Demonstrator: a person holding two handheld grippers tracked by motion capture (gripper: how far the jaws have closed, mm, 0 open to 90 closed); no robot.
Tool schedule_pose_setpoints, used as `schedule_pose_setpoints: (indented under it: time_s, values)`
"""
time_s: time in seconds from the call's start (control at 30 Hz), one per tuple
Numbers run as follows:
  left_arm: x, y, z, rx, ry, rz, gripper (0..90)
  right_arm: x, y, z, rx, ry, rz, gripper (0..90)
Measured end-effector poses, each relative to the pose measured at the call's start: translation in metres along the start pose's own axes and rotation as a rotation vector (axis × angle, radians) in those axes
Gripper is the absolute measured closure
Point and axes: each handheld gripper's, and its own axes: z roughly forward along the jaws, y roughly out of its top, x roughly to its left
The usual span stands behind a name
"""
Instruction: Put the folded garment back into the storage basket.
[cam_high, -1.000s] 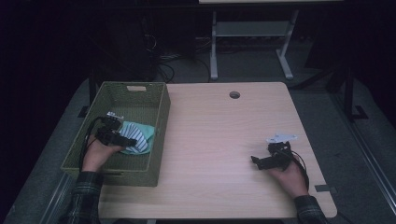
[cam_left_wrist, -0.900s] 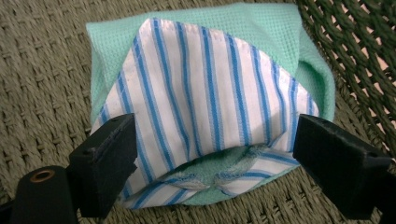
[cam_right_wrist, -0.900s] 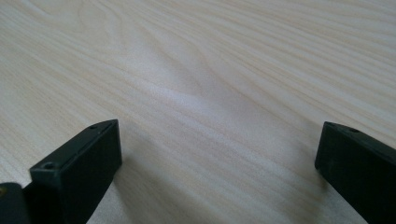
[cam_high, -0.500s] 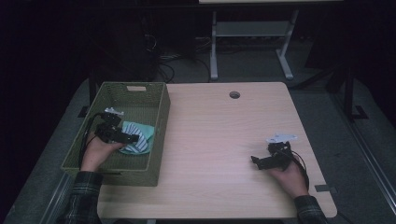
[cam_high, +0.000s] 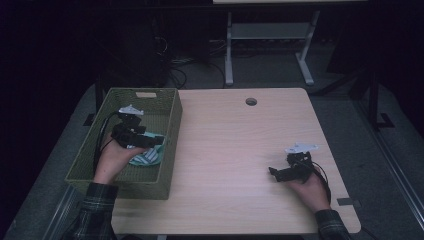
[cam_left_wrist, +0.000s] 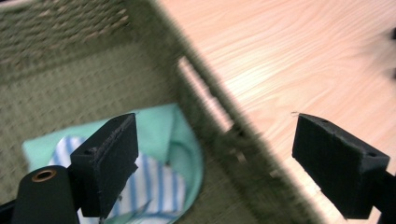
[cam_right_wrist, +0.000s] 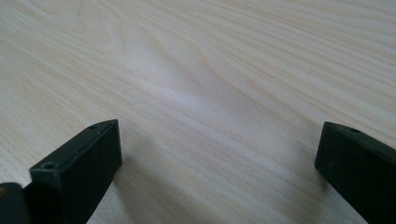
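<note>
A green woven basket stands on the left part of the wooden table. Inside it lies a mint-green cloth with a blue-and-white striped piece. My left gripper hangs open over the basket's right wall, one jaw above the cloth and the other above the table. My right gripper rests low over bare wood at the right, open, with nothing between its jaws.
A round cable hole lies near the table's far edge. Behind the table stand a white desk frame and cables on the dark floor. Bare wood stretches between the basket and the right hand.
My left gripper has drifted a little to the right inside the basket, towards its right wall. The right gripper has stayed where it was.
</note>
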Motion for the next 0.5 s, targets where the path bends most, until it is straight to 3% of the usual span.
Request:
schedule_pose_setpoints:
  time_s: [0.23, 0.5]
  values:
    - [-0.026, 0.012, 0.005, -0.018, -0.039, 0.044, 14.0, 0.0, 0.0, 0.0, 0.001, 0.0, 0.001, 0.1]
    - [-0.056, 0.023, 0.023, 0.003, -0.094, 0.105, 14.0, 0.0, 0.0, 0.0, 0.004, 0.0, 0.0, 0.1]
